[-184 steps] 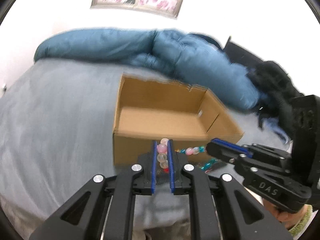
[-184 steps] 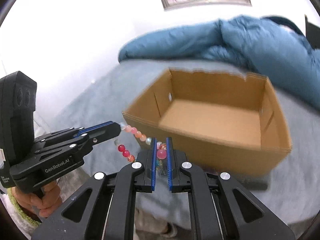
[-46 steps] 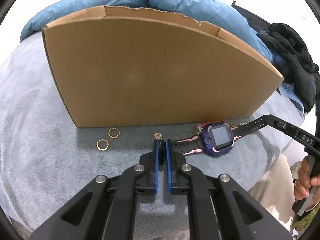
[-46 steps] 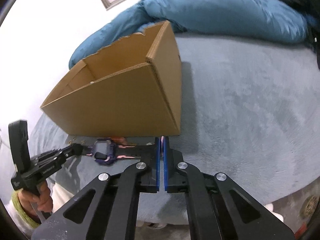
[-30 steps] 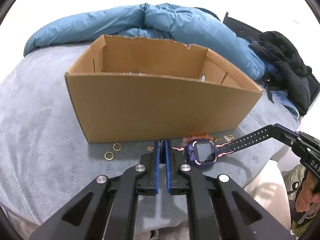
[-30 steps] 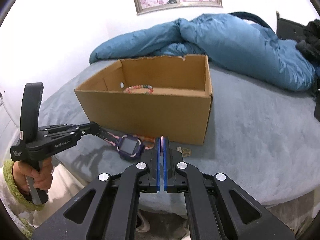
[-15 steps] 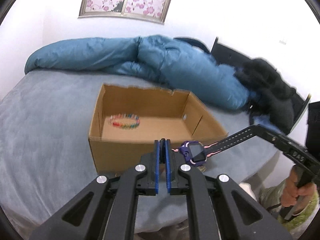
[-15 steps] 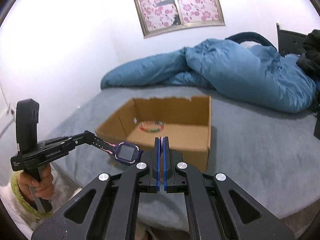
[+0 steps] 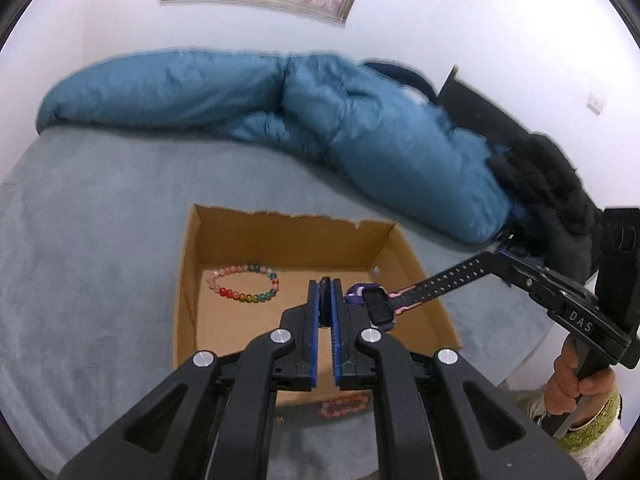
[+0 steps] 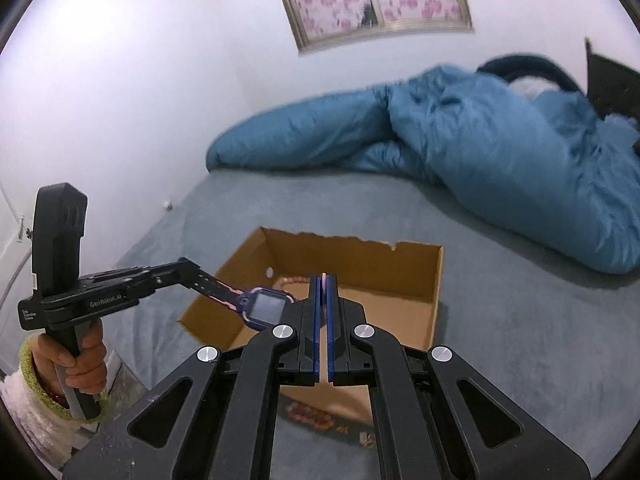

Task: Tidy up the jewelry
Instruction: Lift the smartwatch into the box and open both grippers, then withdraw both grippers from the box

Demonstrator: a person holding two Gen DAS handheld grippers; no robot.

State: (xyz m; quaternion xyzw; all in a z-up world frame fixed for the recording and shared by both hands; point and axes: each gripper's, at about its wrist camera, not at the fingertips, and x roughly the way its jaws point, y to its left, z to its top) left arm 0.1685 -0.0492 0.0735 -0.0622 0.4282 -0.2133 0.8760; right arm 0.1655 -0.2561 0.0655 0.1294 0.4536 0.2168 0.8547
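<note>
A purple watch (image 9: 374,305) with a black and pink strap hangs stretched between my two grippers, above the open cardboard box (image 9: 185,280). My left gripper (image 9: 325,286) is shut on one strap end. My right gripper (image 10: 324,280) is shut on the other end; it also shows in the left wrist view (image 9: 508,258). The watch face (image 10: 266,307) shows in the right wrist view. A multicoloured bead bracelet (image 9: 244,284) lies on the box floor.
A reddish bead bracelet (image 9: 344,405) and small gold pieces (image 10: 366,438) lie on the grey bed cover in front of the box. A blue duvet (image 9: 280,100) is bunched at the back, with black clothing (image 9: 548,184) at the right.
Both grippers have lifted the watch off the bed cover in front of the box and carried it up over the box opening. The bead bracelet lies inside the box.
</note>
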